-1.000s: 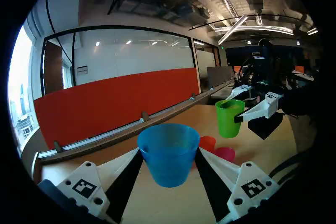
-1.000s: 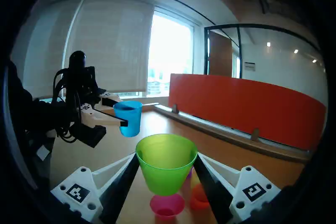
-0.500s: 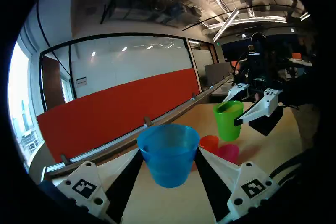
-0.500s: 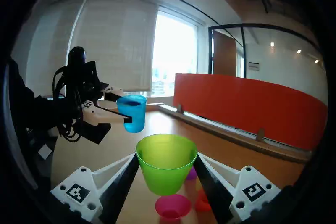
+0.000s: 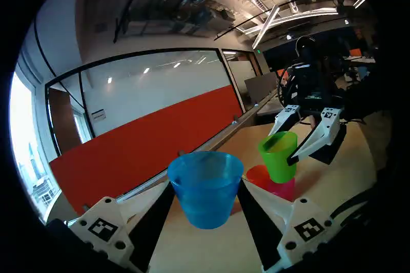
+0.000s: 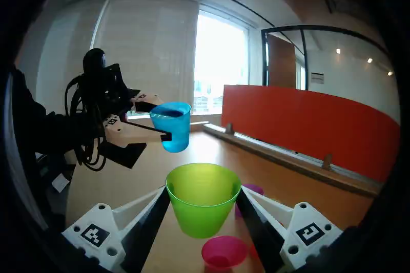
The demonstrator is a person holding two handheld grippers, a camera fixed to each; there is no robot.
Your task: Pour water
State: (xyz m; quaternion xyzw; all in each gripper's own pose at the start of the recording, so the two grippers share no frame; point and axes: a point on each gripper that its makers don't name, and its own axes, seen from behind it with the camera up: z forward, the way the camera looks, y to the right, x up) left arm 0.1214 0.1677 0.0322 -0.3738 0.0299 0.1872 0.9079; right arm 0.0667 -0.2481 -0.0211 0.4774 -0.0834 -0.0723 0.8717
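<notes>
left tool (image 5: 206,187) pinches blue cup (image 5: 205,198) | right tool (image 6: 203,193) pinches green cup (image 6: 203,206) | pink cup (image 6: 223,252) beneath

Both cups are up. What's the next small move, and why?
Probably bring the blue cup in the left gripper closer, its rim over the green cup in the right gripper, before tilting. Both cups are clamped and off the table, but in the right gripper view the blue cup hangs apart from the green one, so a pour now would likely miss.
</notes>
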